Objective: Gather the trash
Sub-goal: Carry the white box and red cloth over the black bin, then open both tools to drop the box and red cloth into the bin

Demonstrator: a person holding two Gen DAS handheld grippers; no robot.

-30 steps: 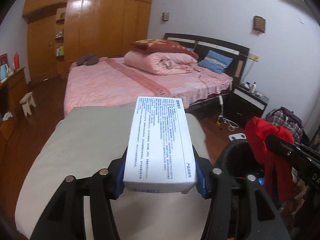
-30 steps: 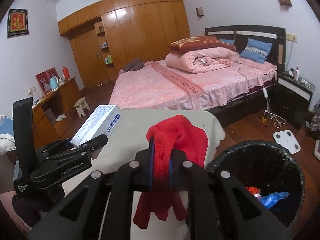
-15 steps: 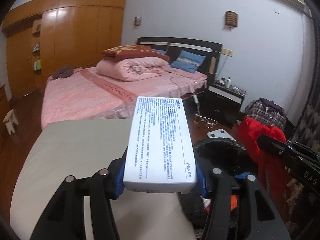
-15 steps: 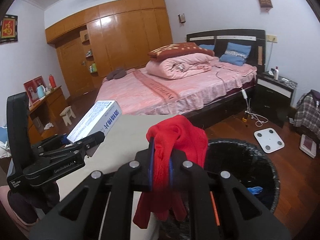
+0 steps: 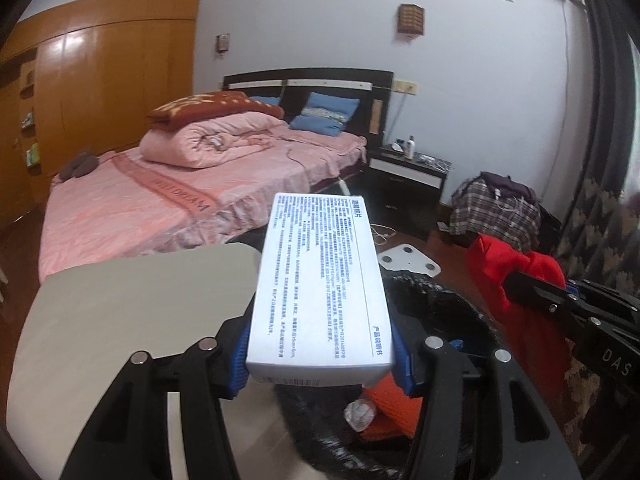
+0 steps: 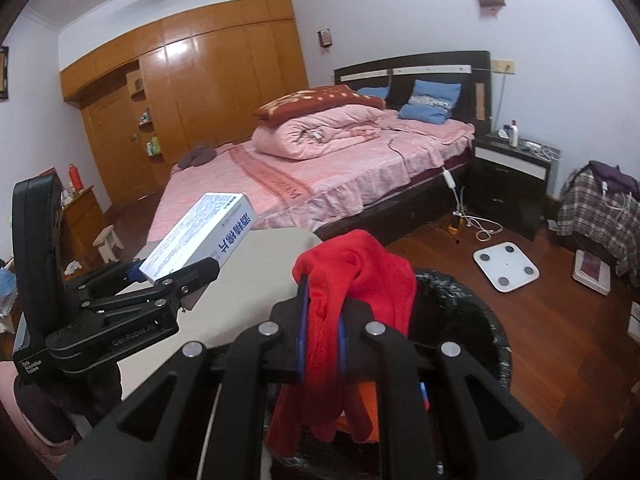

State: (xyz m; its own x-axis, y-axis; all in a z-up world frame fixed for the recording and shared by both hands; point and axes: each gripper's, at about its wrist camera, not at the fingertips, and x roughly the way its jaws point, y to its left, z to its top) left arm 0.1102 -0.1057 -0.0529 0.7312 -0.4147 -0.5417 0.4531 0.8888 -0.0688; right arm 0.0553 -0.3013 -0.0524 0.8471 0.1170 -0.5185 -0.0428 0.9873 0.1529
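My left gripper (image 5: 320, 356) is shut on a white printed box (image 5: 320, 284) and holds it above the near rim of the black bin (image 5: 436, 304). The box also shows in the right wrist view (image 6: 200, 240), with the left gripper (image 6: 176, 276) beneath it. My right gripper (image 6: 320, 336) is shut on a red cloth (image 6: 356, 292) that hangs over the bin (image 6: 472, 320). In the left wrist view the red cloth (image 5: 516, 276) hangs at the right. Orange and white trash (image 5: 384, 404) lies inside the bin.
A beige table (image 5: 132, 312) lies left of the bin. A pink bed (image 6: 320, 176) stands beyond, with a black nightstand (image 6: 512, 172) to its right. A white scale (image 6: 506, 266) lies on the wood floor. A plaid bag (image 5: 492, 212) sits by the wall.
Both grippers have swung to the right, away from the table and over the bin. The box and the red cloth stay gripped. The bin's inside now shows below the box.
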